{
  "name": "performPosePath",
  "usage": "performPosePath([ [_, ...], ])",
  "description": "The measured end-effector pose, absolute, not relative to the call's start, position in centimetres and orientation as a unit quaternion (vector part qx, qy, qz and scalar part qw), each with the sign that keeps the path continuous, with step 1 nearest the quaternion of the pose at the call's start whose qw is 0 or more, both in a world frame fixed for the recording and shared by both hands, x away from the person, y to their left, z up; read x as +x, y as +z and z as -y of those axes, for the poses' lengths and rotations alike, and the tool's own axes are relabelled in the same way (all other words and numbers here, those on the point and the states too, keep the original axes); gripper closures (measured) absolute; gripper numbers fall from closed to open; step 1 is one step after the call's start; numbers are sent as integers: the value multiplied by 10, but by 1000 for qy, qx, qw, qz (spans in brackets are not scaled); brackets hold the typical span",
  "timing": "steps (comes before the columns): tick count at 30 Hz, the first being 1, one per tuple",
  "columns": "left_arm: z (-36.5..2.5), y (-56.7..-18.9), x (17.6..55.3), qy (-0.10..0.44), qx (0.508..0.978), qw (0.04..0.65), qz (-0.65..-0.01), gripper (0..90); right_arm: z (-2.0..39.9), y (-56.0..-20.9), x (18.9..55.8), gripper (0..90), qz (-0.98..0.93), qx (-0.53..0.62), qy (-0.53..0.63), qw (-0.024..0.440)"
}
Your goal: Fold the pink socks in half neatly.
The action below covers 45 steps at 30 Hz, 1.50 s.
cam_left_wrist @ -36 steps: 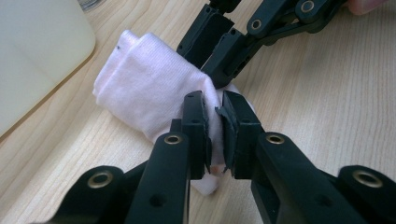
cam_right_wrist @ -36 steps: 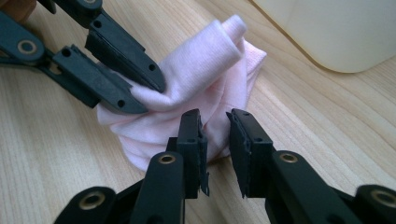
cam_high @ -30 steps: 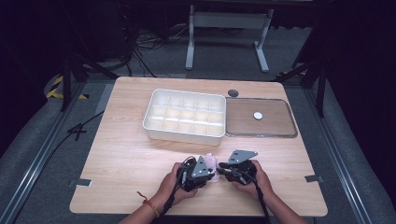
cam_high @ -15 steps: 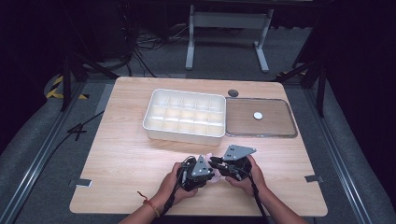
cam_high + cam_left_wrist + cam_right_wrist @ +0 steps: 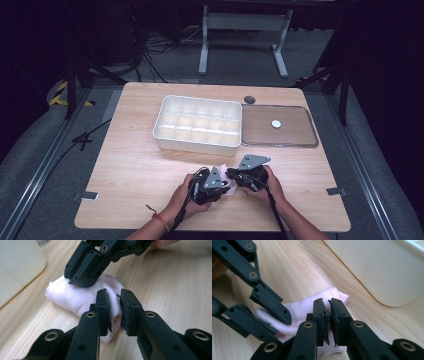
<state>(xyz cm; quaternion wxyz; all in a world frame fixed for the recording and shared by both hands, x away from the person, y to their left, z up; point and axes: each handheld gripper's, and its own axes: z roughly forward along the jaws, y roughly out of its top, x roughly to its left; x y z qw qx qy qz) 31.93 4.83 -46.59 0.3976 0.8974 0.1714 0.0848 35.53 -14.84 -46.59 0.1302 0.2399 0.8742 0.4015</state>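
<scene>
A small pale pink cloth (image 5: 230, 188) lies bunched on the wooden table near its front edge, between the person's two hands. My left gripper (image 5: 115, 296) is shut on one end of the cloth (image 5: 75, 296), a fold squeezed between its pads. My right gripper (image 5: 328, 303) pinches the other end of the cloth (image 5: 302, 308); its jaws have just been closing with the cloth between them. From above, the left gripper (image 5: 220, 183) and right gripper (image 5: 233, 175) nearly touch tip to tip. Each gripper view also has the other gripper in it, close by.
A white box (image 5: 195, 145) divided into several compartments stands just beyond the hands. To its right lies a shallow brown tray (image 5: 295, 135) with a small white disc (image 5: 276, 123) in it. A dark round spot (image 5: 249, 99) sits behind the box.
The right gripper has shifted left onto the cloth, narrowing the gap to the left gripper, and its jaws have drawn together. The left hand has stayed put.
</scene>
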Motion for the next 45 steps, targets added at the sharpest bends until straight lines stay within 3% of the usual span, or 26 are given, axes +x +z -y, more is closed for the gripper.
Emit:
performPosePath([
  [8, -53, -454, 314, 52, 886, 436, -151, 802, 152, -468, 355, 829, -870, 249, 408, 124],
  [14, -67, -445, 323, 64, 868, 457, -181, 839, 155, -468, 356, 831, -870, 250, 409, 117],
  [20, -53, -467, 322, 64, 894, 414, -160, 851, 156, -468, 355, 832, -870, 252, 410, 113],
  [38, -45, -474, 315, 79, 903, 399, -140, 852, 166, -468, 359, 813, -868, 266, 400, 124],
  [45, -45, -475, 316, 70, 900, 405, -148, 851, 165, -453, 354, 839, -854, 259, 431, 137],
])
